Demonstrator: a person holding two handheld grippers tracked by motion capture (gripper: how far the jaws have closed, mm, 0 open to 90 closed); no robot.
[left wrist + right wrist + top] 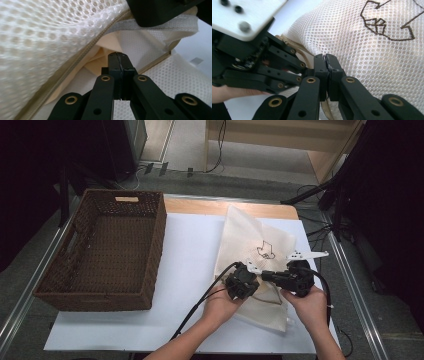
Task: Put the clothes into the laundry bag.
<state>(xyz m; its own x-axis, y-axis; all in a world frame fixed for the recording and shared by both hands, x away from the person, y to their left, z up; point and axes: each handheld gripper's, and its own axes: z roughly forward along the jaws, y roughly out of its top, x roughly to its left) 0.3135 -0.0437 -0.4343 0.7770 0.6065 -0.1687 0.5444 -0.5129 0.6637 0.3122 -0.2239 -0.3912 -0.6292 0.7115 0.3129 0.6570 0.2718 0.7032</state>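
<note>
Left gripper (120, 58): clenched, seemingly pinching the mesh bag (252, 240) at its zipper edge.
Right gripper (326, 61): clenched beside it; grip hidden.

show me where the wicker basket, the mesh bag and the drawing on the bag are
wicker basket (156, 251), high view, right wall.
mesh bag (243, 232), high view, bare upper cloth.
drawing (387, 27), right gripper view, dark stitched outline.

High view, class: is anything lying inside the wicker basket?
No. The wicker basket shows only its bare woven floor, while the mesh bag lies beside it on the white sheet.
</note>
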